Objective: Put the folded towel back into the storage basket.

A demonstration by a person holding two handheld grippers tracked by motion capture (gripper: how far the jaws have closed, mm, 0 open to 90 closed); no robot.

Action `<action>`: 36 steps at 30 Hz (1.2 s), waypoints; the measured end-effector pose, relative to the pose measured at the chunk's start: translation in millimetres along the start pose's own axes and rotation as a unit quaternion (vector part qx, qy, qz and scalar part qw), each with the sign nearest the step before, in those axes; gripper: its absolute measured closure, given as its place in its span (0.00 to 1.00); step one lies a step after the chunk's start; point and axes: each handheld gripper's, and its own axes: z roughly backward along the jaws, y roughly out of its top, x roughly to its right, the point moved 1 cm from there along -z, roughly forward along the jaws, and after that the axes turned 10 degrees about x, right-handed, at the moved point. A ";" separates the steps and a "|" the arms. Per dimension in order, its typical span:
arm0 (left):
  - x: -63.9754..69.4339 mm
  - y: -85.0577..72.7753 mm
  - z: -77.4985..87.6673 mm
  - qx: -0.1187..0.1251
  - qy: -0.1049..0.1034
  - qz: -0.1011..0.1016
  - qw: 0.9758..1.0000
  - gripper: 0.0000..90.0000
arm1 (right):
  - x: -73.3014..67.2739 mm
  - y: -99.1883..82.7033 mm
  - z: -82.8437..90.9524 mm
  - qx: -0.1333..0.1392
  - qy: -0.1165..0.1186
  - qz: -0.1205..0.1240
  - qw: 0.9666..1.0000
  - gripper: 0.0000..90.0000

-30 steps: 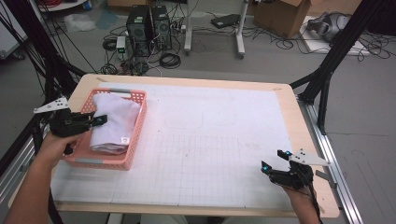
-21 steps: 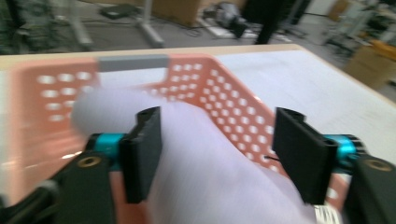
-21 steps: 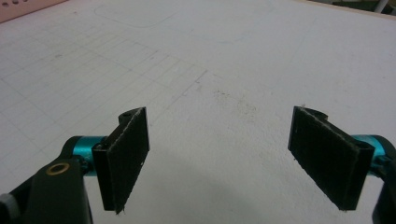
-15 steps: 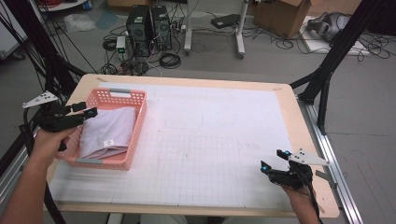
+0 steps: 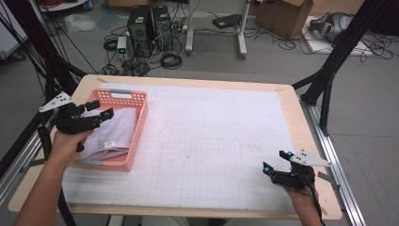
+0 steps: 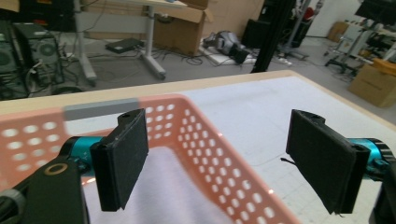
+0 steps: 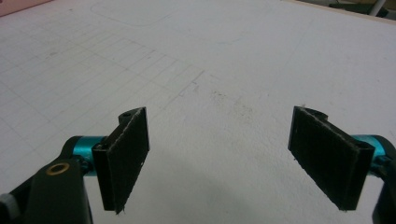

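A pink perforated basket (image 5: 136, 123) sits at the table's left with a folded pale cloth (image 5: 113, 132) lying in it. My left gripper (image 5: 101, 109) hovers over the basket's left side. Its jaws have just been opening and now stand wide, with nothing pressed between the pads. In the left gripper view the left gripper (image 6: 219, 122) looks across the basket wall (image 6: 201, 135) and down on the cloth (image 6: 159, 186). My right gripper (image 5: 274, 160) rests near the front right of the table, open. The right gripper (image 7: 219, 119) has only bare mat between its jaws.
A white gridded mat (image 5: 211, 141) covers the wooden table (image 5: 301, 122). A black frame post (image 5: 329, 80) stands at the right edge. Computer towers (image 5: 150, 26), cables and a cardboard box (image 5: 282, 16) lie on the floor beyond.
The left gripper let go of the cloth, opened and drew back up and to the left. The cloth settled flat in the basket. The right gripper kept still.
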 end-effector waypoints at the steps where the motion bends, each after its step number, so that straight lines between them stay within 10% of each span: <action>1: 4.1 -0.5 -2.0 0.002 -0.002 -0.004 1.000 0.23 | 0.0 0.1 -0.3 -0.001 0.000 0.001 1.000 0.21; 23: 116.5 -10.4 -52.6 0.021 -0.095 -0.044 0.994 0.23 | 2.2 3.6 -3.9 0.012 0.002 0.001 1.000 0.21; 36: 173.1 -55.8 -80.4 0.010 -0.144 -0.048 0.988 0.24 | 4.9 0.8 -4.0 0.014 0.005 -0.001 1.000 0.21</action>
